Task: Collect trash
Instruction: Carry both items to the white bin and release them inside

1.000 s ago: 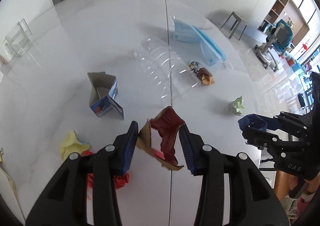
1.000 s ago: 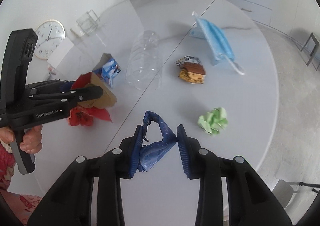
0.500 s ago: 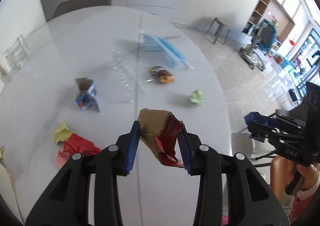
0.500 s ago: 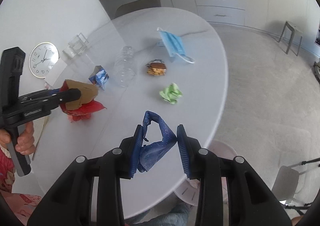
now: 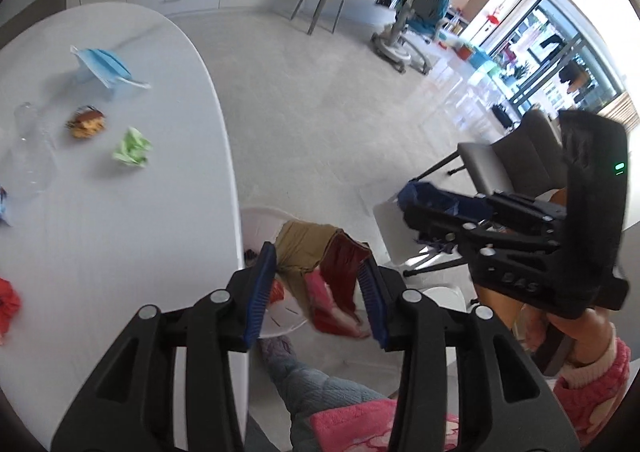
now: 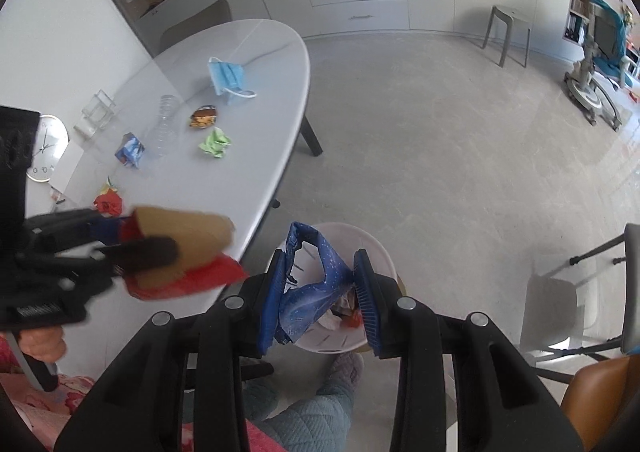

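The left gripper [image 5: 318, 288] is clamping a brown-and-red wrapper [image 5: 320, 256] between its blue pads, the wrapper spilling forward past the fingertips. The right gripper [image 6: 320, 288] is pinching a crumpled blue wrapper [image 6: 316, 284] the same way. Directly beyond and beneath both pairs of jaws, the white bin [image 6: 376, 244] is sitting beside the table [image 6: 192, 64].

The white bin [image 6: 376, 248] sits mostly hidden behind the blue wrapper [image 6: 320, 288]; its contents are too jumbled to name. The table [image 5: 120, 232] edge covers its near side. The left gripper [image 6: 132, 260] looks motion-blurred.
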`<action>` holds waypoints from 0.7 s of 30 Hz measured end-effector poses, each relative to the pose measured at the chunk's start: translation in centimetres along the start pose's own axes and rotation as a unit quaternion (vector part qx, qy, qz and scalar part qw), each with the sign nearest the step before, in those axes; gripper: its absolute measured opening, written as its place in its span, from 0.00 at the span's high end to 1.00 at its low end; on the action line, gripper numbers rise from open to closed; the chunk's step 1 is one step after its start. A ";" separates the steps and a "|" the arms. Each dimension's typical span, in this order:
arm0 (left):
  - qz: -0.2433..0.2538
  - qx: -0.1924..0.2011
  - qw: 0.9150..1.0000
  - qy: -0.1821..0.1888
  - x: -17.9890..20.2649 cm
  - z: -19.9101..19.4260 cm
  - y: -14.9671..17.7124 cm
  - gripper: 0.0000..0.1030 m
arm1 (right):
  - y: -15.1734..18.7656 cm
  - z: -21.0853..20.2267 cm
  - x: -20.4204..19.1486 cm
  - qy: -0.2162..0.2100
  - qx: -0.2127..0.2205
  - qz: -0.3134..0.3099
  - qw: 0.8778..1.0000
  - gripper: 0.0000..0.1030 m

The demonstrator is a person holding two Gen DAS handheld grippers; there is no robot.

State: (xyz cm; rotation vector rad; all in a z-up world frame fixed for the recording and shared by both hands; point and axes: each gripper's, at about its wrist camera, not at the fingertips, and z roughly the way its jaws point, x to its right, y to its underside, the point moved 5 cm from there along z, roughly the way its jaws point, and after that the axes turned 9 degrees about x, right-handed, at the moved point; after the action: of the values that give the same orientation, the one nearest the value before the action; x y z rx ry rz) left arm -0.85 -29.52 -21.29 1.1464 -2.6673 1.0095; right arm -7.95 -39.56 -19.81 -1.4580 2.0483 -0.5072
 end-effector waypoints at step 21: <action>-0.062 0.052 0.986 -0.147 -5.8 -6.3 0.3 0.08 | 1.8 3.7 -2.6 -0.034 -0.044 -0.034 0.998 0.65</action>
State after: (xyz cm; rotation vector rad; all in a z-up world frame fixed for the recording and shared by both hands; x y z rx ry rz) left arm 1.89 -22.00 -18.29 1.5734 -2.7405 1.0419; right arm -6.27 -36.38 -23.15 -1.5795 1.9953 -0.3935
